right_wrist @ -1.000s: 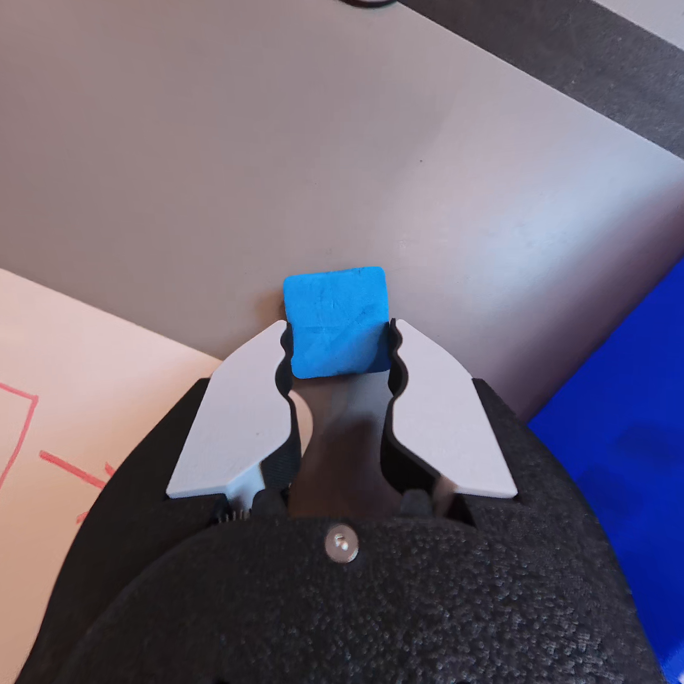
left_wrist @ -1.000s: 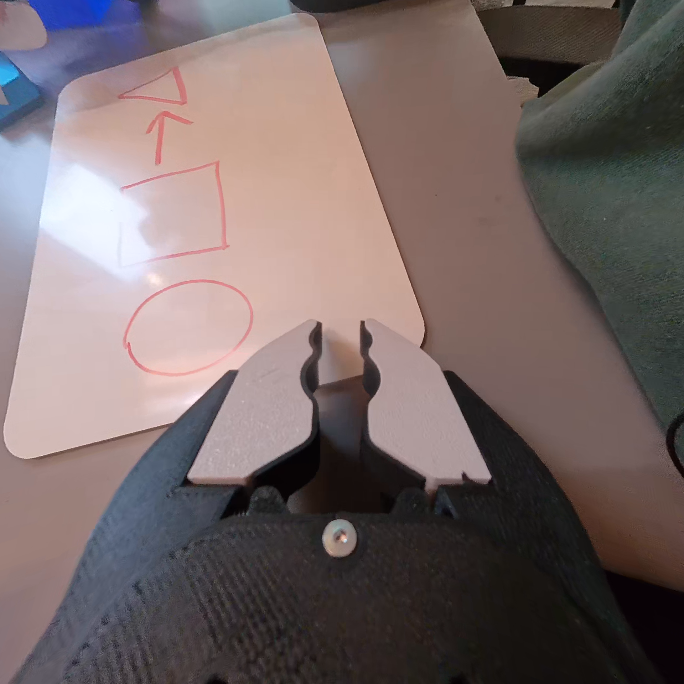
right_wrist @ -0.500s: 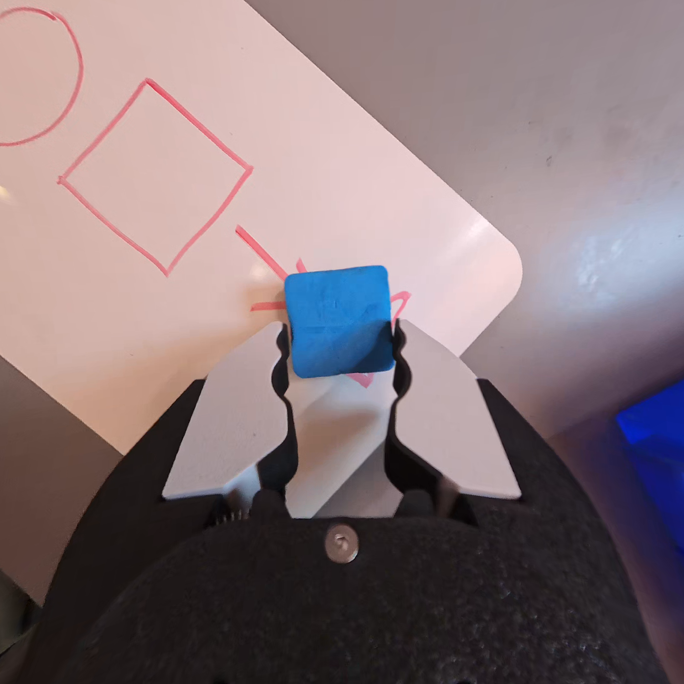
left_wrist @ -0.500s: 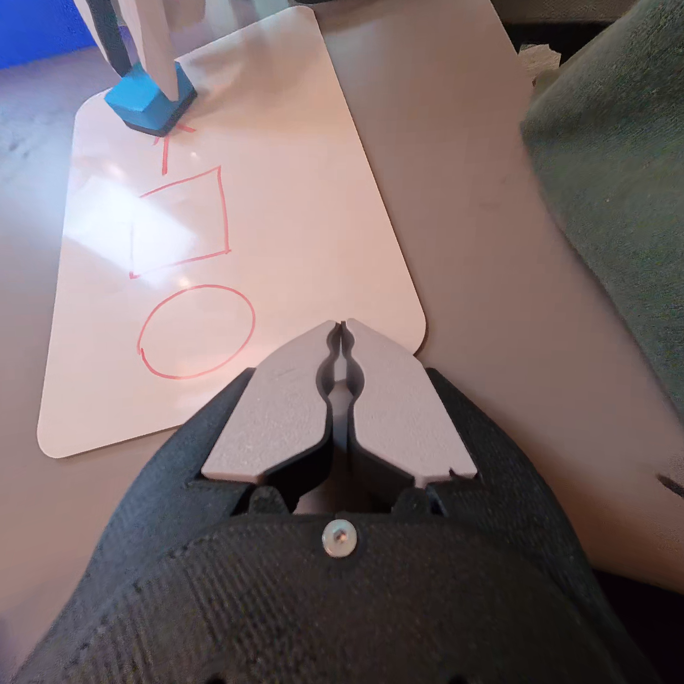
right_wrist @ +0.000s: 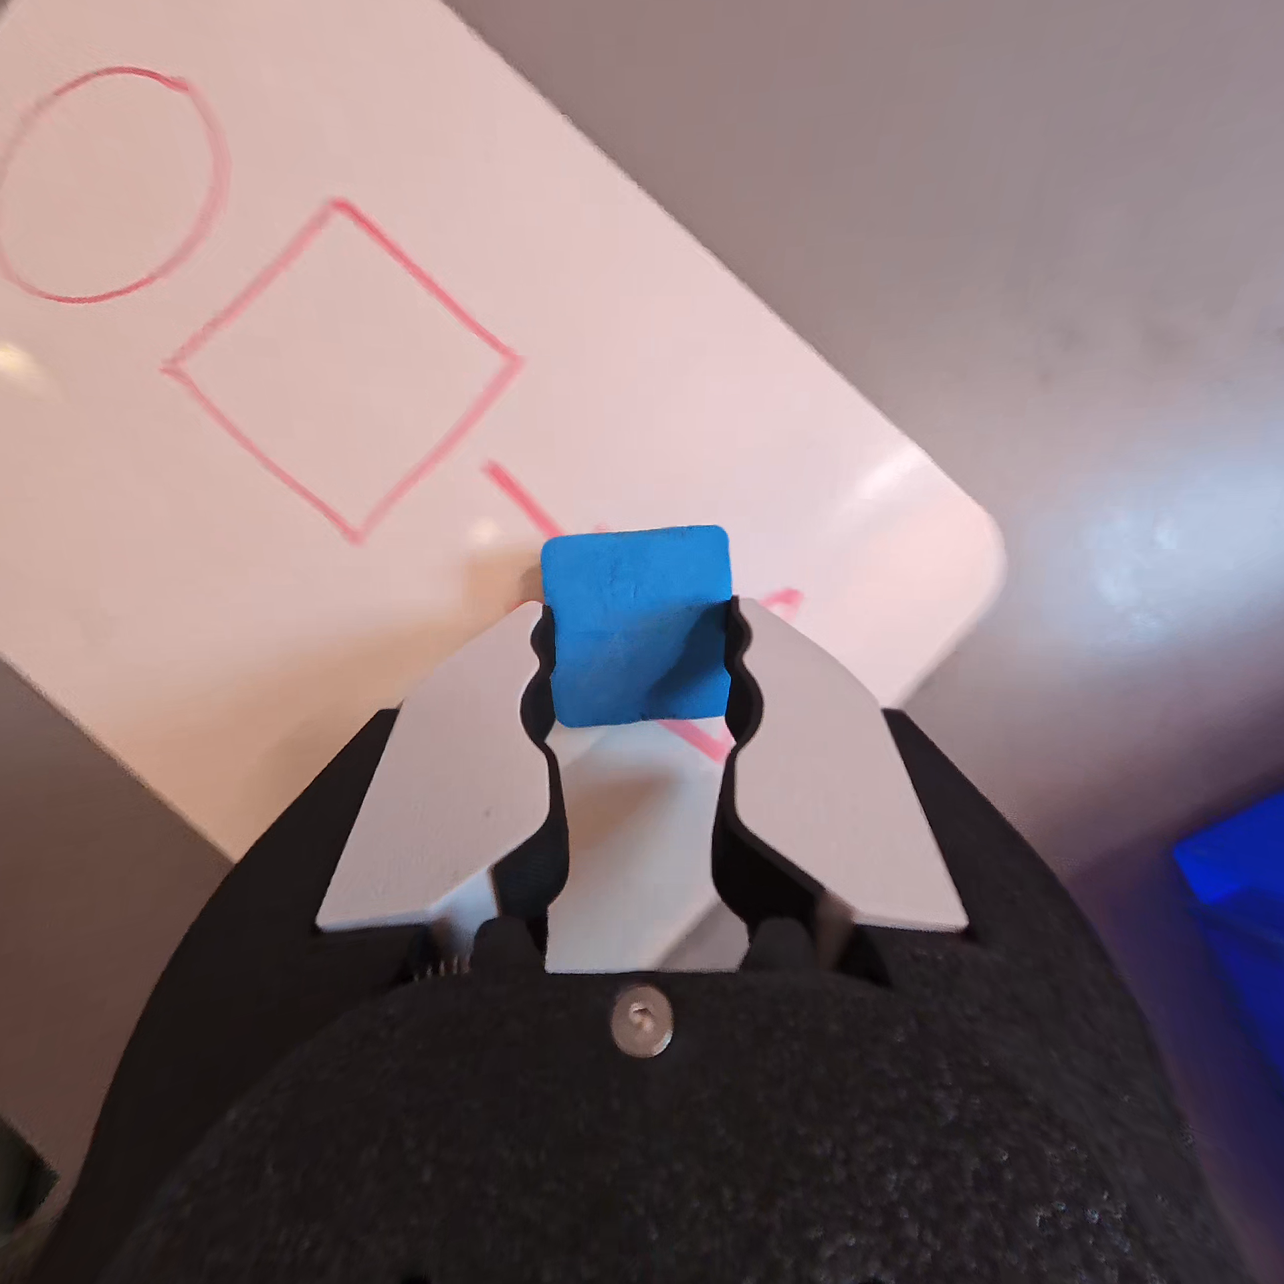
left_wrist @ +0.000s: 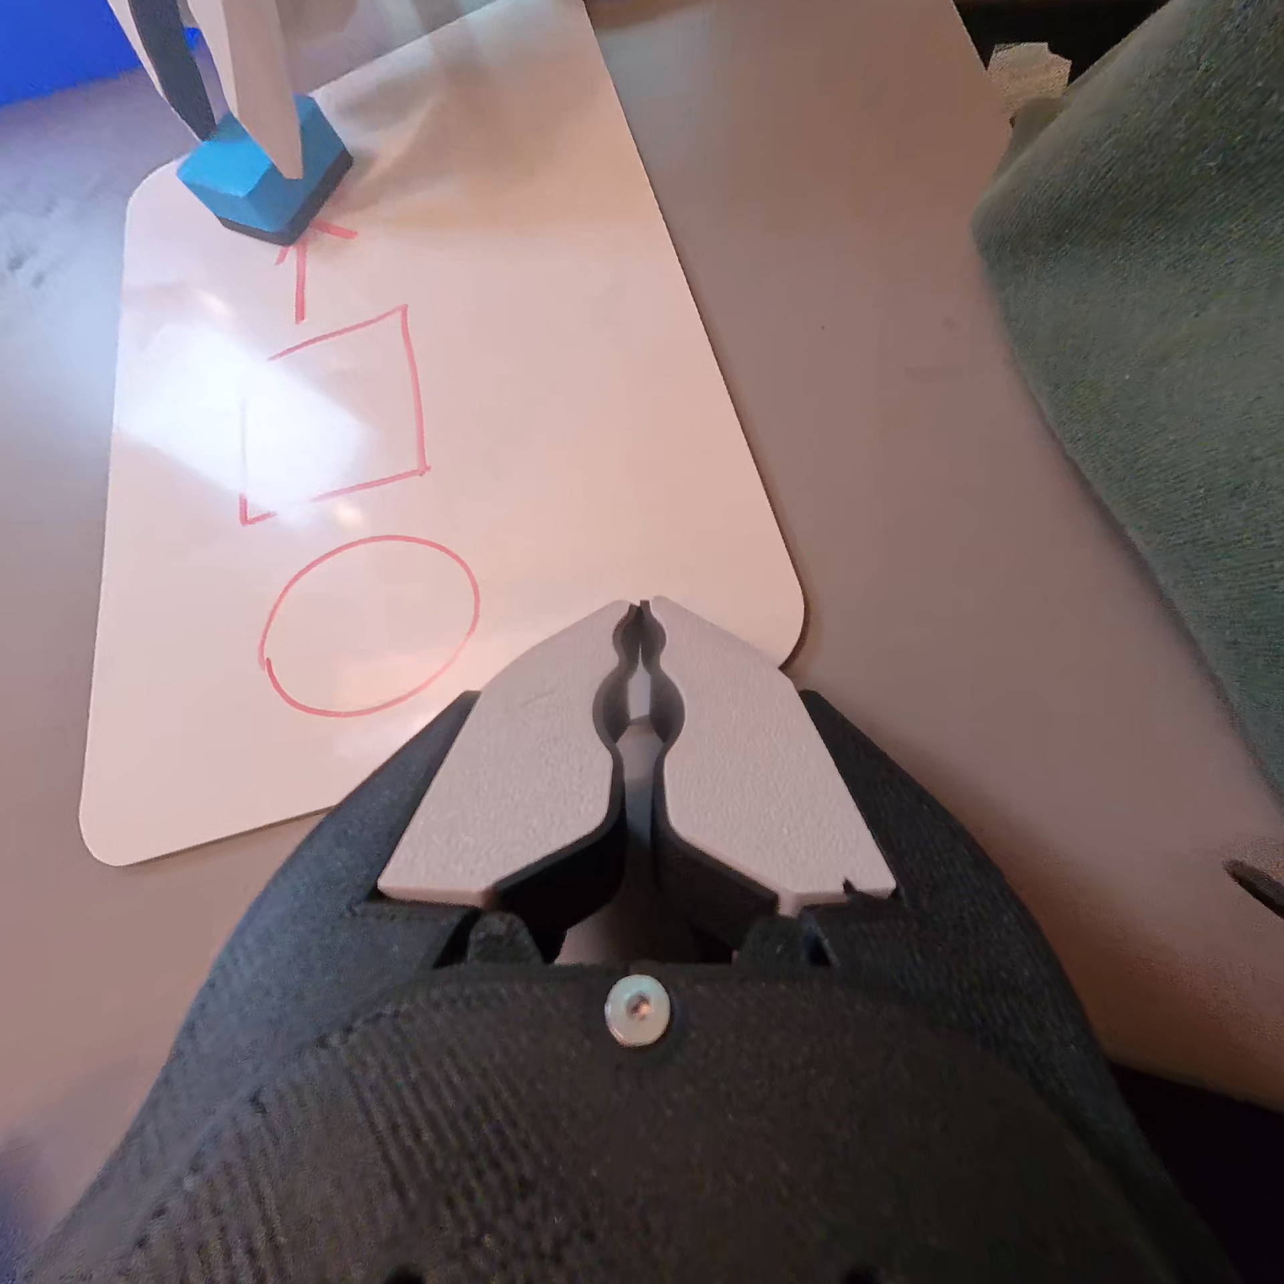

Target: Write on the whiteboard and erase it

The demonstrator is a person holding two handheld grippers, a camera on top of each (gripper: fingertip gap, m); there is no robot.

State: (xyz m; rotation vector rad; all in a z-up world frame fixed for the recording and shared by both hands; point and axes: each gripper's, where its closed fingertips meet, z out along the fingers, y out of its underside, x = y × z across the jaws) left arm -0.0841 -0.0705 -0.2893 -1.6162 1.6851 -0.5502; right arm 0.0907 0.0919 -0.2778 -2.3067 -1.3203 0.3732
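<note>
A white whiteboard (left_wrist: 542,389) lies flat on the grey table, with red shapes drawn on it: a circle (left_wrist: 368,625), a square (left_wrist: 333,417) and an arrow (left_wrist: 300,278). My right gripper (right_wrist: 636,611) is shut on a blue eraser (right_wrist: 636,625) and presses it on the board's far corner, over a red triangle whose ends show beside the eraser (right_wrist: 785,597). The eraser also shows in the left wrist view (left_wrist: 260,177). My left gripper (left_wrist: 640,608) is shut and empty, at the board's near right corner.
A grey-green cloth (left_wrist: 1146,347) lies on the table right of the board. A bright blue object (right_wrist: 1237,875) sits beside the board's far end. Bare grey table (left_wrist: 903,556) lies between board and cloth. The tips of one gripper are about 25 cm away from the tips of the other.
My right gripper carried the eraser from the bare table onto the board's far corner, over the triangle. My left gripper closed from slightly open to shut.
</note>
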